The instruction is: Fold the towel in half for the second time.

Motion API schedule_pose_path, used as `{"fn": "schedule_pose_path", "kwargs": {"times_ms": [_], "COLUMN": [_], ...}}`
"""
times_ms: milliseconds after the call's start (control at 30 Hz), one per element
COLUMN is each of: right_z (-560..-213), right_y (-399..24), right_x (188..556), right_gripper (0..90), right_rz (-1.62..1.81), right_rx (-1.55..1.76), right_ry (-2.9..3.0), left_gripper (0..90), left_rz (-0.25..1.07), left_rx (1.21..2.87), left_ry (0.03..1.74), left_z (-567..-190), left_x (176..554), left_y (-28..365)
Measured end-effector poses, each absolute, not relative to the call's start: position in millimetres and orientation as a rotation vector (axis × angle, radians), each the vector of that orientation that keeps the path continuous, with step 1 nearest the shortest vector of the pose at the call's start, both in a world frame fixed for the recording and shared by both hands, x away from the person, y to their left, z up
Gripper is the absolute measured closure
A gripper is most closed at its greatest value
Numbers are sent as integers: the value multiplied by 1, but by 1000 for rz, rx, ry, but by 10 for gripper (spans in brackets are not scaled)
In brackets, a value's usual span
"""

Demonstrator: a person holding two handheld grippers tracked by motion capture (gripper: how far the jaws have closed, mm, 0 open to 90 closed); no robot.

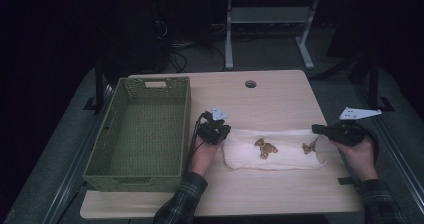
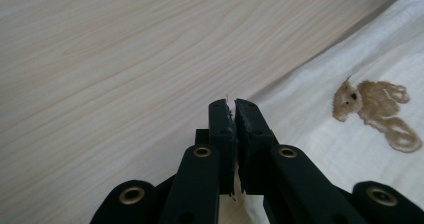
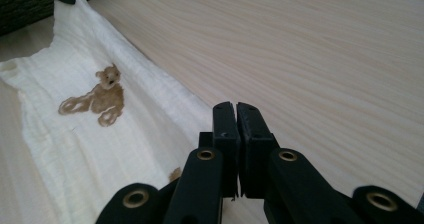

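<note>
If either pinch slips, the white cloth (image 1: 272,155) with its embroidered bears would sag back onto the worktop (image 1: 270,96). The left tongs (image 1: 216,132) nip its left end and the right tongs (image 1: 320,129) its right end, both pressed tight, so it spans between them beside the green basket (image 1: 141,131).

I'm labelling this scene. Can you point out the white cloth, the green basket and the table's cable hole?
white cloth (image 1: 290,156), high view, bare middle of the fabric.
green basket (image 1: 186,129), high view, right wall.
cable hole (image 1: 250,84), high view, centre of the opening.
</note>
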State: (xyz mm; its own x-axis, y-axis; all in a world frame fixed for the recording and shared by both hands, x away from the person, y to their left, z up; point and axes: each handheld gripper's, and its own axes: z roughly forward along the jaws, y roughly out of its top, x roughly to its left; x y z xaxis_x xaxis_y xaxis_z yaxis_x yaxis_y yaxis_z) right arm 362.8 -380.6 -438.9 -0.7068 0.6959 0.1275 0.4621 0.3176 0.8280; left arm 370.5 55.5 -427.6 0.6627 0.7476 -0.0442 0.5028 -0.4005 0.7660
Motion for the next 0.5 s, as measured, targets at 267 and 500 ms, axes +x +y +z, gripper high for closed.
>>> {"fn": "schedule_pose_path", "kwargs": {"times_ms": [267,500], "right_z": [-438,-439], "right_y": [-382,-382], "right_x": [346,334], "right_gripper": [876,876], "right_rz": [1331,1316], "right_rx": [1031,1016], "right_ry": [2350,2371], "left_gripper": [860,861], "left_rz": [390,382], "left_rx": [2110,2129], "left_ry": [930,911], "left_z": [-425,-425], "left_x": [354,341], "left_y": [54,54]}}
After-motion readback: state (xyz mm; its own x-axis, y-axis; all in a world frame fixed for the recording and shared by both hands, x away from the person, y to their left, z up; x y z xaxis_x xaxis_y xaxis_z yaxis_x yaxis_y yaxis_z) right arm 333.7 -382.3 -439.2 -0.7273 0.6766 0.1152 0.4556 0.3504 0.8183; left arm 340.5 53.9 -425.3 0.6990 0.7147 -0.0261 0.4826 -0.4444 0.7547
